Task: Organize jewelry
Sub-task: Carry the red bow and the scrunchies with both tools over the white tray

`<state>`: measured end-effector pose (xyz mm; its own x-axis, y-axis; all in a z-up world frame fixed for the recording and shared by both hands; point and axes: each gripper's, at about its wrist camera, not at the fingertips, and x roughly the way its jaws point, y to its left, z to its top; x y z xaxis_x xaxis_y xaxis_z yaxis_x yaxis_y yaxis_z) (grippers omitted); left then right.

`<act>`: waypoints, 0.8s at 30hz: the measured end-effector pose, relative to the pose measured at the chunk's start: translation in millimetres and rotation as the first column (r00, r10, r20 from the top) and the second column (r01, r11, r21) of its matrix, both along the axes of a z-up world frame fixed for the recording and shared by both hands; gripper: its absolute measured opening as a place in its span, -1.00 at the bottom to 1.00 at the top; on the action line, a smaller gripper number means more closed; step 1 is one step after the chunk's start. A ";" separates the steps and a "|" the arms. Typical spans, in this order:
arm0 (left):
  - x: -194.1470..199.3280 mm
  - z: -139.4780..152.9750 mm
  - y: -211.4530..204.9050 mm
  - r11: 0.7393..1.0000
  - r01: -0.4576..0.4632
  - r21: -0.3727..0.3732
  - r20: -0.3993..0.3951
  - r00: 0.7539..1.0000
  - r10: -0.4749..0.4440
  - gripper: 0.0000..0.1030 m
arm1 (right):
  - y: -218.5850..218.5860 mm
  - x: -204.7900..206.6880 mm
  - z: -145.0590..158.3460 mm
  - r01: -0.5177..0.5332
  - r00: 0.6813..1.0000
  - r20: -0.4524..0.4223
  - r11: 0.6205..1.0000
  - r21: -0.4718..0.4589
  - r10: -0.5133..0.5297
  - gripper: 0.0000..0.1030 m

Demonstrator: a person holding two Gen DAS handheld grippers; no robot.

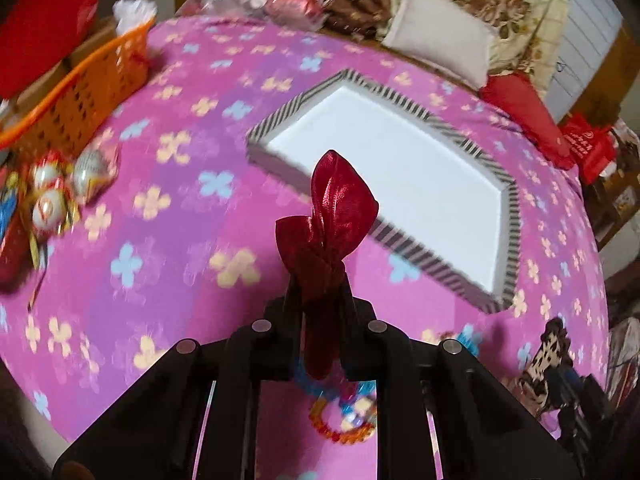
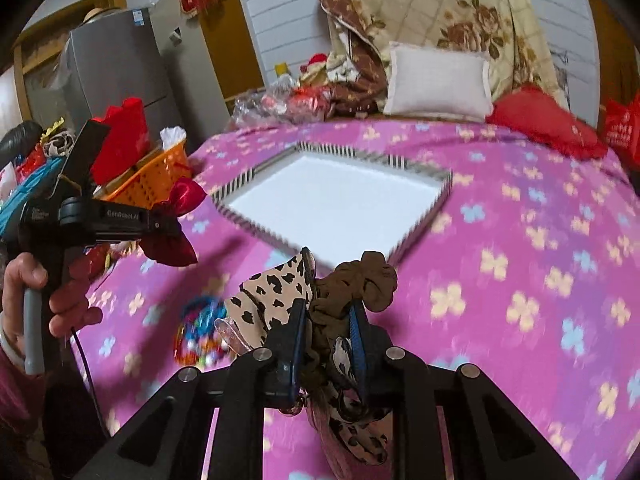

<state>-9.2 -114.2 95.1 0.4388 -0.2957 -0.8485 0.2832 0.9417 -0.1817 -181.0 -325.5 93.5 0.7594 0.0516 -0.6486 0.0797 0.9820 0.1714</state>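
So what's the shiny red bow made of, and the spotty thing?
The red bow in the left gripper looks like metallic satin fabric: it glints and creases softly. The leopard-print hair tie in the right gripper looks like matte woven cloth, bunched with a brown scrunchie, probably velvety.

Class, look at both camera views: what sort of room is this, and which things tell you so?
Probably a bedroom: a bed under a pink flowered bedspread, a white pillow at its head, and a folded floral quilt behind.
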 end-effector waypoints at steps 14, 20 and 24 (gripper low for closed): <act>95.0 -5.5 -63.5 0.993 0.069 0.093 0.108 0.991 -0.079 -0.74 | -25.2 114.6 1.1 0.020 0.999 -0.032 0.997 -0.071 -0.023 -0.61; 124.2 -37.8 -77.7 0.984 0.048 0.173 0.073 0.995 -0.062 -0.74 | -28.6 150.1 -27.9 0.015 0.995 -0.097 0.998 -0.068 -0.022 -0.61; 129.1 -61.1 -73.2 0.977 0.041 0.211 0.003 0.999 -0.042 -0.73 | -27.7 157.7 -47.2 -0.026 0.989 -0.145 0.997 -0.070 0.015 -0.61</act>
